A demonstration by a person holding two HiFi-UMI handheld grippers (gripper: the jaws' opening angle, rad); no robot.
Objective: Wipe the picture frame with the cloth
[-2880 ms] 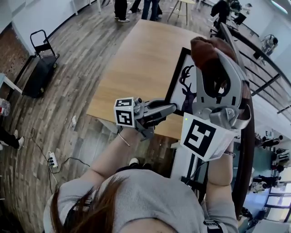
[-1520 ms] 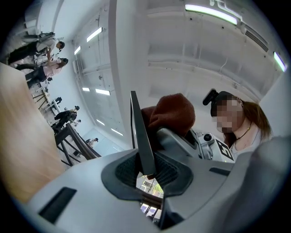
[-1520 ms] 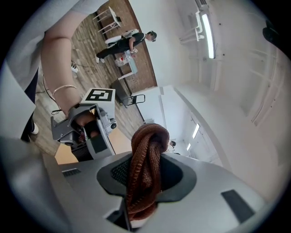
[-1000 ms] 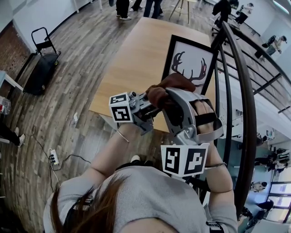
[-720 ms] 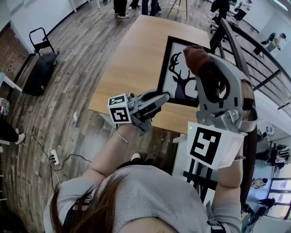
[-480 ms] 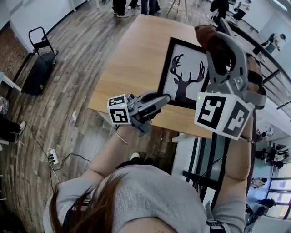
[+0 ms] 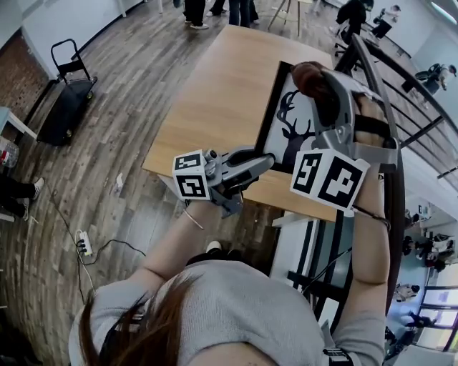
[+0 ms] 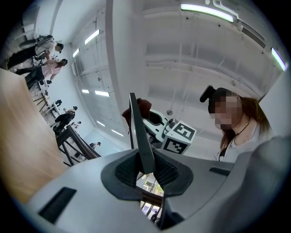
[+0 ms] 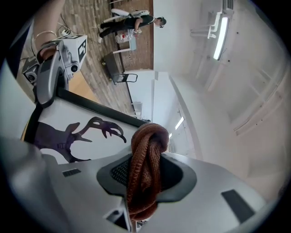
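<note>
The picture frame point(image 7: 288, 123), black-edged with a dark deer on white, is held tilted above the wooden table point(image 7: 215, 93). My left gripper point(image 7: 266, 161) is shut on its near lower edge; in the left gripper view the thin frame edge point(image 8: 138, 132) stands clamped between the pads of the left gripper point(image 8: 146, 169). My right gripper point(image 7: 322, 82) is shut on a bunched brown cloth point(image 7: 309, 73) at the frame's upper right part. In the right gripper view the cloth point(image 9: 146, 159) fills the right gripper point(image 9: 145, 175), with the deer picture point(image 9: 77, 132) just beyond. Whether the cloth touches the glass I cannot tell.
A dark metal railing point(image 7: 390, 114) runs along the right, close to my right arm. A black trolley point(image 7: 66, 93) stands on the plank floor at the left, and a power strip point(image 7: 84, 248) lies near my feet. People stand past the table's far end point(image 7: 193, 11).
The right gripper with the cloth has swept from low on the frame, beside the left gripper, up to the frame's upper right part. The left gripper has kept its hold on the frame.
</note>
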